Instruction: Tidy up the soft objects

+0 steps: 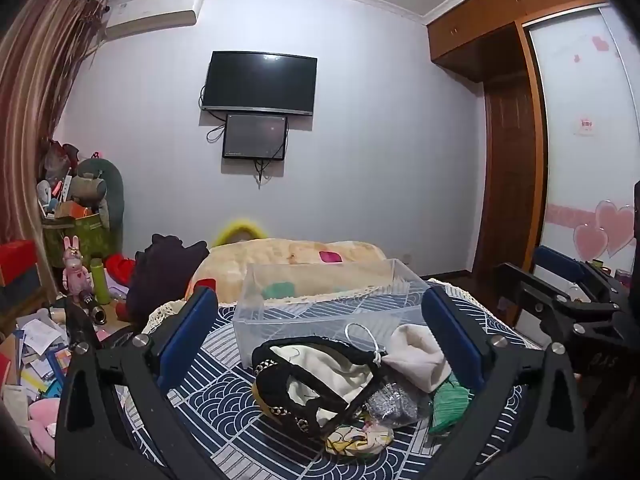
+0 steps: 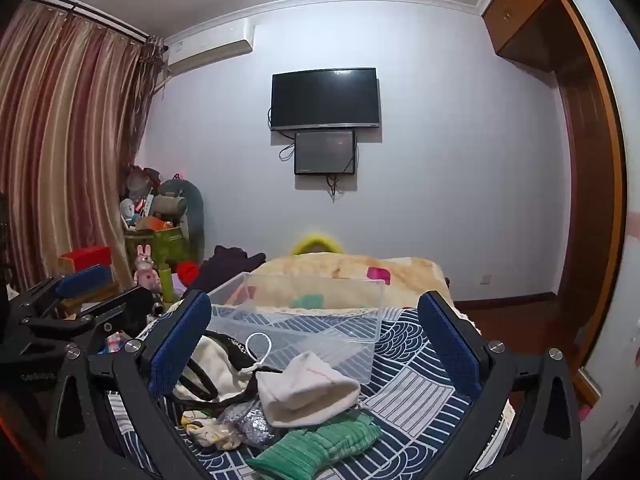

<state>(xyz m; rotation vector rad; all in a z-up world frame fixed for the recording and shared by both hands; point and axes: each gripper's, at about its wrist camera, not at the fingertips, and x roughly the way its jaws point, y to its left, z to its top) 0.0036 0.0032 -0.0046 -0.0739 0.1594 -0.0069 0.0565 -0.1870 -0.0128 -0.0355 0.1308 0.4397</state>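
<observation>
A pile of soft things lies on the patterned blue bedspread: a cream bag with black beaded trim, a white knit hat, a green knit piece, a silver glittery pouch and a small yellow-print cloth. An empty clear plastic box stands just behind the pile; it also shows in the right wrist view. My left gripper is open and empty, above the pile. My right gripper is open and empty, also above the pile.
A beige blanket lies heaped behind the box. Dark clothing sits at the bed's left edge. Toys, papers and boxes crowd the left floor. A wardrobe stands at right; a TV hangs on the far wall.
</observation>
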